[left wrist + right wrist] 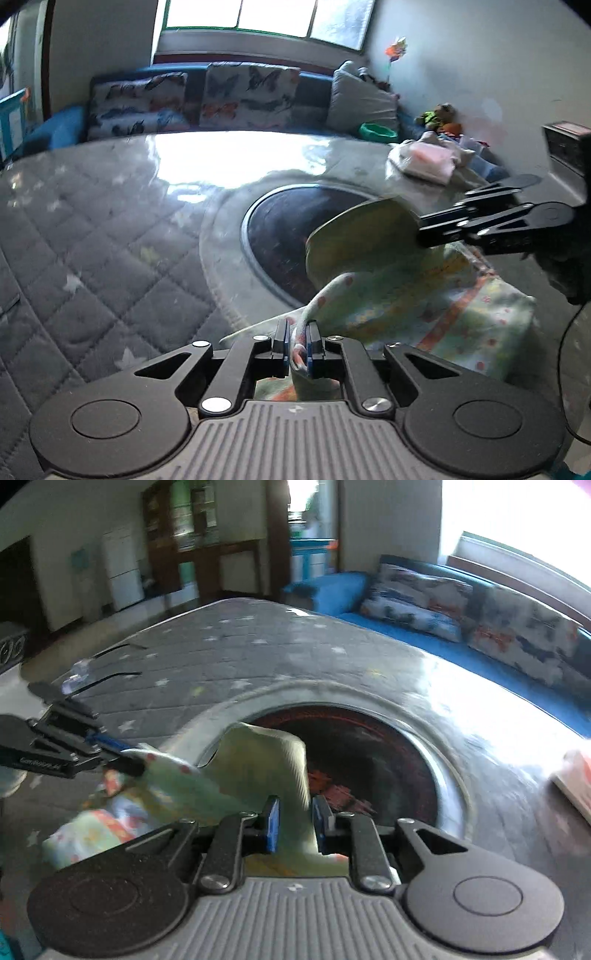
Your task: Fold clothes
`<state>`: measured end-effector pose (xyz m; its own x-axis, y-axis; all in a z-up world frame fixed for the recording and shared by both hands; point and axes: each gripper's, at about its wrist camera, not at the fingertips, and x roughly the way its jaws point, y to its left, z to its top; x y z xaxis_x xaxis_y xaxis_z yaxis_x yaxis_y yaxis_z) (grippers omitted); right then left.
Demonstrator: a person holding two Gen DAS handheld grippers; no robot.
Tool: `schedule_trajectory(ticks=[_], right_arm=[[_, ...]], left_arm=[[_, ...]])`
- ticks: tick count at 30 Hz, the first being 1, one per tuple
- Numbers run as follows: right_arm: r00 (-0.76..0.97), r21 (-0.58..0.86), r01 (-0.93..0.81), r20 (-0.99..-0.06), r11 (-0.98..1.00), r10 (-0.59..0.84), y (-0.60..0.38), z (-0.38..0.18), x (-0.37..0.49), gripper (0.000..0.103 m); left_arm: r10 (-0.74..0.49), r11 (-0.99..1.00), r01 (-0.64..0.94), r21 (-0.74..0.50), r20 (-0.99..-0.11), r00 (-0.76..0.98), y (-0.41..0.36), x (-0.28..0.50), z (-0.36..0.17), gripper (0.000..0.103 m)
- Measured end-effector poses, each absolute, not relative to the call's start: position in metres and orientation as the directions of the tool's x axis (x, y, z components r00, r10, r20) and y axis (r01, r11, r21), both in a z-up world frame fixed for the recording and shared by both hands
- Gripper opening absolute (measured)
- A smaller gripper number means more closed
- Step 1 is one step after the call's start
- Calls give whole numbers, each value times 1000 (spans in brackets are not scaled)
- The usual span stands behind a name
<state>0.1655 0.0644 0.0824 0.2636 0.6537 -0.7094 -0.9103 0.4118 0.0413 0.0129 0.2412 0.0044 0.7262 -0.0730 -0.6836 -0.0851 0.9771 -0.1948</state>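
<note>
A pale green child's garment [424, 295] with coloured dots and an orange band is held above a grey quilted table cover [92, 240]. My left gripper [296, 343] is shut on a dotted edge of the garment. My right gripper [295, 821] is shut on another fold of the same garment [266, 771]; in the left wrist view it [421, 236] comes in from the right. The left gripper also shows in the right wrist view [125, 755], at the left. The rest of the garment hangs bunched between them.
A round dark inset [280, 236] with a pale rim lies in the middle of the table. A pile of folded pale clothes [432, 158] sits at the far right. A blue sofa with butterfly cushions [192, 99] runs behind the table. A green bowl [376, 131] sits near it.
</note>
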Motion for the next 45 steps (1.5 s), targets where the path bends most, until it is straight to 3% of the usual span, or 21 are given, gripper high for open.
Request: schedule_trajectory(ticks=[9,12,18,22,25,31,45], right_arm=[[282,90,-852,-751,515,597,9,57,162,18],[309,102,-819,-751,564,584,-3,50,167,13],[350,97,-819,-697,566,626,12,67,166,15],[326,97,-828,-717,552,616,34,52,172,15],[357,93,-804,-714,587,602,37,44,181,14],[357,110,-807,-691,580,629,41,55,179,15],[327,68,-852,-705,519,629,42,63,152,22]], left_arm=[[-45,971,-129,-200,-687,725,247,12,-1,20],[-31,969,-149,-196,-696,718,250,15,-1,21],[1,968,-178,-180,-700,714,251,19,1,23],[19,966,-194,-169,-704,710,251,19,0,26],[56,965,-219,-141,-710,702,252,21,3,33],[98,966,-234,-112,-679,728,242,21,19,31],[-142,974,-12,-225,-655,742,162,42,18,31]])
